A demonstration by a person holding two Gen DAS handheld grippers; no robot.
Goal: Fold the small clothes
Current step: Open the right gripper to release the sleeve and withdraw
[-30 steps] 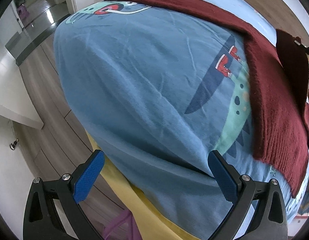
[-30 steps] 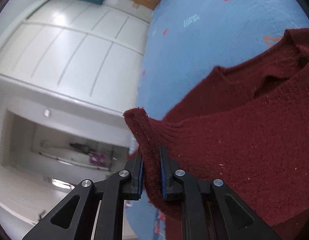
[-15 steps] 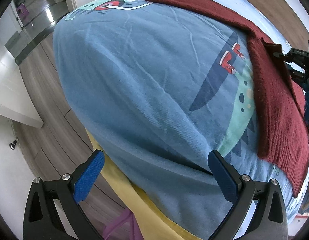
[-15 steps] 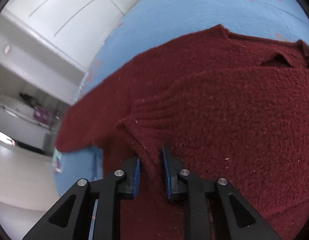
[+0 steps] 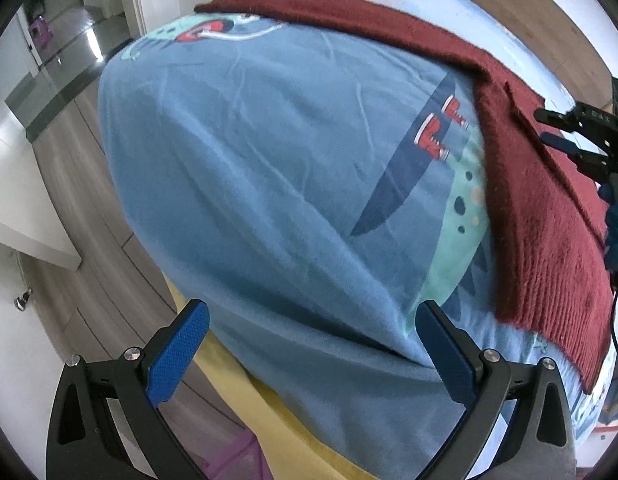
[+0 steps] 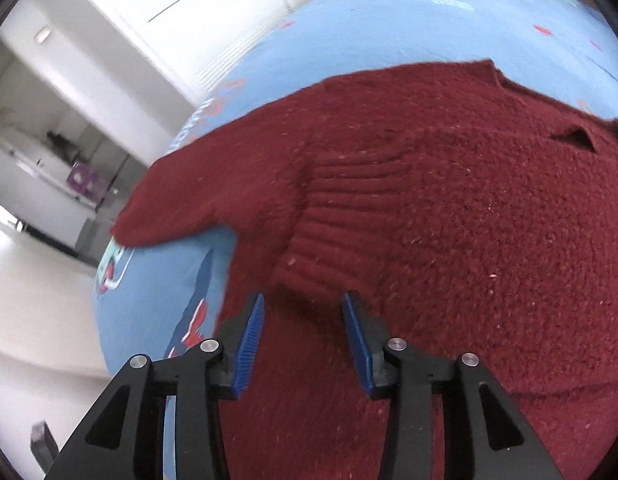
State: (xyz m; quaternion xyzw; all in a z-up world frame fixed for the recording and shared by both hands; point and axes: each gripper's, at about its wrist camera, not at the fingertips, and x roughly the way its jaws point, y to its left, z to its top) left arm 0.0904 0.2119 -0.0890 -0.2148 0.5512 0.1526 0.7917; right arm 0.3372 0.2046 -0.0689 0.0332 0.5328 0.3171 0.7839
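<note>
While it opens, right hand-held gripper [image 6: 303, 336] straddles sweater cuff [image 6: 329, 232].

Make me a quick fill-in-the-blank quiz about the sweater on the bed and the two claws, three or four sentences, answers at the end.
1. The knitted sweater is dark ____ in colour.
2. The sweater lies on a ____ bedsheet printed with a cartoon.
3. The left claw is wide open and holds ____.
4. The right claw is opening, its pads on either side of the sweater's ribbed ____.

Answers: red; blue; nothing; cuff
</note>
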